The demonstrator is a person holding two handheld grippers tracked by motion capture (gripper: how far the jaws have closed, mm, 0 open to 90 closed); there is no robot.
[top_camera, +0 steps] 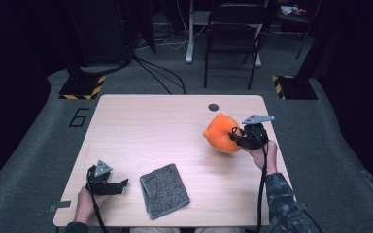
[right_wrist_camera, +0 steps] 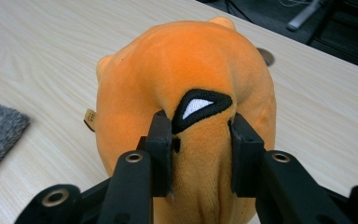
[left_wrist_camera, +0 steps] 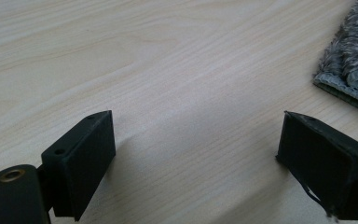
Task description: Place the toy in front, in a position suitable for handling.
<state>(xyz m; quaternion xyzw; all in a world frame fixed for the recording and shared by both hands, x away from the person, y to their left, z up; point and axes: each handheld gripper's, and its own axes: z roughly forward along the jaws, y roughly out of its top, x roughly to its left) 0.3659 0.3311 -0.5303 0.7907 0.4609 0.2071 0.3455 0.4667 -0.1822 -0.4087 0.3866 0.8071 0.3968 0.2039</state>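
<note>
Right gripper (right_wrist_camera: 199, 140) pinching orange plush toy (top_camera: 221, 134), far right; embroidered eye visible up close. Left gripper (left_wrist_camera: 193, 158) released, near grey cloth (top_camera: 164, 190).

High view: fixed above the person's side of the table (top_camera: 141, 126), facing forward and down, far enough back to take in the whole tabletop, the floor and a folding chair (top_camera: 233, 34) beyond.

Left gripper view: rides low on the left gripper (left_wrist_camera: 193, 154), close to the wood, looking along its two black jaws; a corner of the grey cloth (left_wrist_camera: 354, 65) enters at upper right.

Right gripper view: rides on the right gripper (right_wrist_camera: 200, 149), very near the orange plush toy (right_wrist_camera: 186, 65), facing across the table, probably toward its far edge.

Shared: cloth, toy and tabletop appear in the high view too.
</note>
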